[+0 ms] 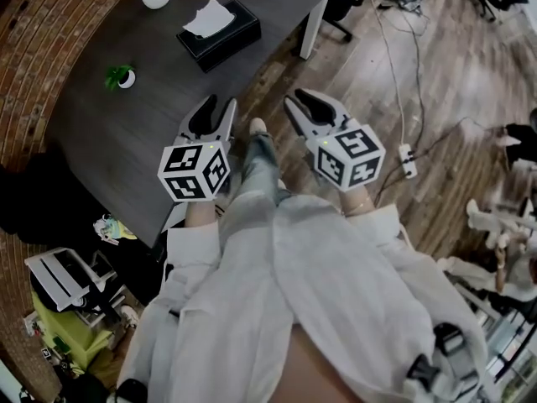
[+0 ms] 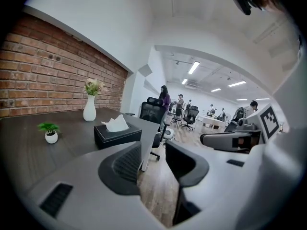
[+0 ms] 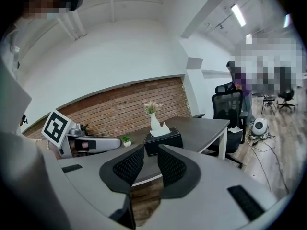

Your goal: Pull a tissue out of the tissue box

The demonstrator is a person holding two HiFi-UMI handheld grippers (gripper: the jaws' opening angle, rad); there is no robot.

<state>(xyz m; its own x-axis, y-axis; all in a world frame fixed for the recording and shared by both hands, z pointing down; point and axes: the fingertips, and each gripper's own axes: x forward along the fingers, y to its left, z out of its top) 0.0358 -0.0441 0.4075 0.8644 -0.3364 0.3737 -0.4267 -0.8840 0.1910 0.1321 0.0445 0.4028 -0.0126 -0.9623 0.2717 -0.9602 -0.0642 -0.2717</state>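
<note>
Away from the tissue box (image 1: pixel 220 30), left gripper (image 1: pixel 221 104) and right gripper (image 1: pixel 294 97) (empty) hold jaws apart.

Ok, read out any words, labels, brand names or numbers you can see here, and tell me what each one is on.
No readable words or numbers in any view.
The tissue box: plain black, no label showing.
Cubes on the left gripper and right gripper: black and white square marker patterns, not letters or digits.
</note>
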